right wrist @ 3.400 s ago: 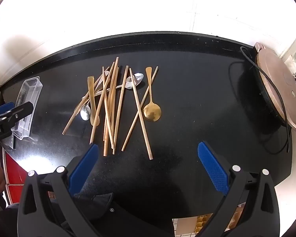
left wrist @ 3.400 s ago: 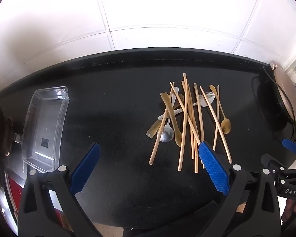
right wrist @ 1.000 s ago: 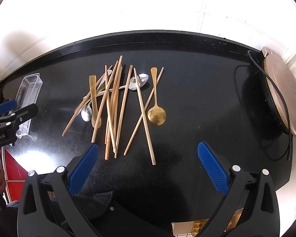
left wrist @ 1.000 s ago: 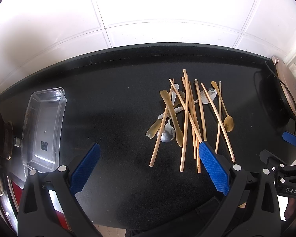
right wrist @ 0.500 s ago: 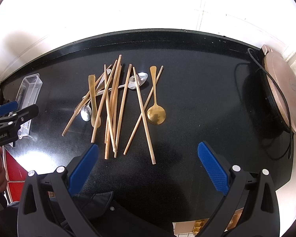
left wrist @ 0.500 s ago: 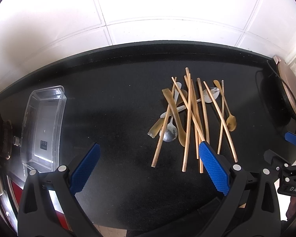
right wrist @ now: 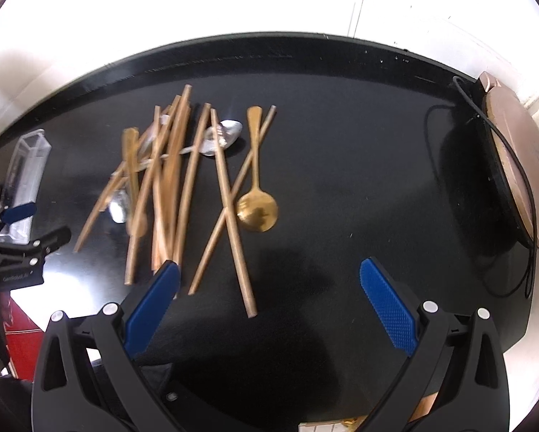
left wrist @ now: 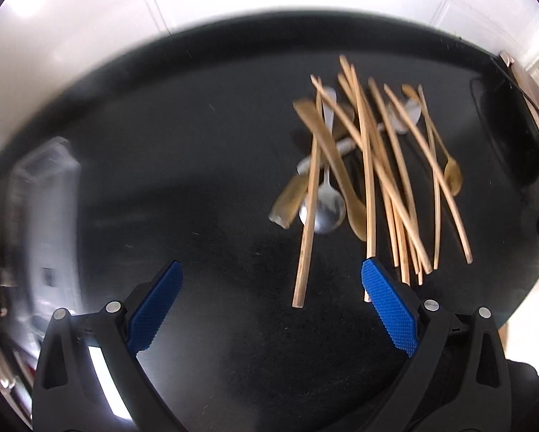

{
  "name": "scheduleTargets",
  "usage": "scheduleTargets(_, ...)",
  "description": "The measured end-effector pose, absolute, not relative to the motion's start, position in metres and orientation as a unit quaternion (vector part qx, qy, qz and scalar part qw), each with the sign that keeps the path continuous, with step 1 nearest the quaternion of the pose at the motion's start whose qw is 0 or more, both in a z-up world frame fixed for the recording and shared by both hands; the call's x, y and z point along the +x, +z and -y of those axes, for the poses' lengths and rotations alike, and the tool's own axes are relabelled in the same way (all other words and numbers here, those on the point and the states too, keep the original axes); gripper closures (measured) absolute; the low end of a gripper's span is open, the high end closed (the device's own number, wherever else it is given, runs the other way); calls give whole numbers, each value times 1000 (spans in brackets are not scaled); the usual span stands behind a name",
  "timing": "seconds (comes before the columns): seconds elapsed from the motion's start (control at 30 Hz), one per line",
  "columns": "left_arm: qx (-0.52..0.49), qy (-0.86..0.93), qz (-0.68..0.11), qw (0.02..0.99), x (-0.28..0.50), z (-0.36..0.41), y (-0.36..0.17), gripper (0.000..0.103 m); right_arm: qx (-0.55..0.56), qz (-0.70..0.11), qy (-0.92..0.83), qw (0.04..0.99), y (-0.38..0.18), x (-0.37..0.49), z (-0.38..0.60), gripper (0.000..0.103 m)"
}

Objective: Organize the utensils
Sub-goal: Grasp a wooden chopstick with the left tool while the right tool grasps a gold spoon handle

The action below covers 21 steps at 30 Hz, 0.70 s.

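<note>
- On the black counter (right wrist: 341, 126) your utensils lie in one crossed heap: chopsticks (left wrist: 368, 165), a silver spoon (left wrist: 325, 208), a gold spoon (right wrist: 257, 208) and some flat gold pieces. The clear tray (left wrist: 42, 194) sits well apart, off to the left.
- Your left gripper (left wrist: 269, 302) hangs near the heap's near ends, fingers wide and holding nothing. Your right gripper (right wrist: 269, 298) is the same: wide, empty, its left pad just over the chopstick ends.
- Pinch into the heap and you may catch two or three chopsticks at once; they overlap and cross, so one pull could drag the neighbours and scatter them.
- Thin round sticks on a hard counter will likely roll or slip from the pads if you close off-centre.
- Both grippers point at the same pile; go in together and they could knock each other, so take turns.
- Lifting the silver spoon first looks risky, since sticks lie across its handle.
- Hard to read: both views are smeared, so the exact stick count and which lies on top are unclear.
- Edges of the tray are blurred and its inside cannot be judged.
- At the right, a round copper-coloured appliance (right wrist: 517, 165) with a cord is cut off by the frame.
- Some stick ends are hidden behind your pads.
</note>
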<state>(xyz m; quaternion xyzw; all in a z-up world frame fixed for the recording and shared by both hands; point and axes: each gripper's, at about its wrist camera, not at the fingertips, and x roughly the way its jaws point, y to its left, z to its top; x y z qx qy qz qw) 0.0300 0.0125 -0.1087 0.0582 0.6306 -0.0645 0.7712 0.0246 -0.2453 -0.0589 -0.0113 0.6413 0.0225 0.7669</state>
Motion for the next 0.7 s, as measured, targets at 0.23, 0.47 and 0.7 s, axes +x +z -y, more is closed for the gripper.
scheduleTargets(0.23, 93, -94, -643, 755, 37, -5, -148, 6, -29, -657, 7, 753, -109, 66, 255, 6)
scheduleTargets(0.47, 91, -110, -646, 750, 46, -11, -165, 6, -54, -675, 12, 736, -143, 98, 251, 8)
scheduleTargets(0.7, 79, -99, -655, 745, 61, -23, -181, 24, -56, -692, 18, 719, -162, 113, 258, 20)
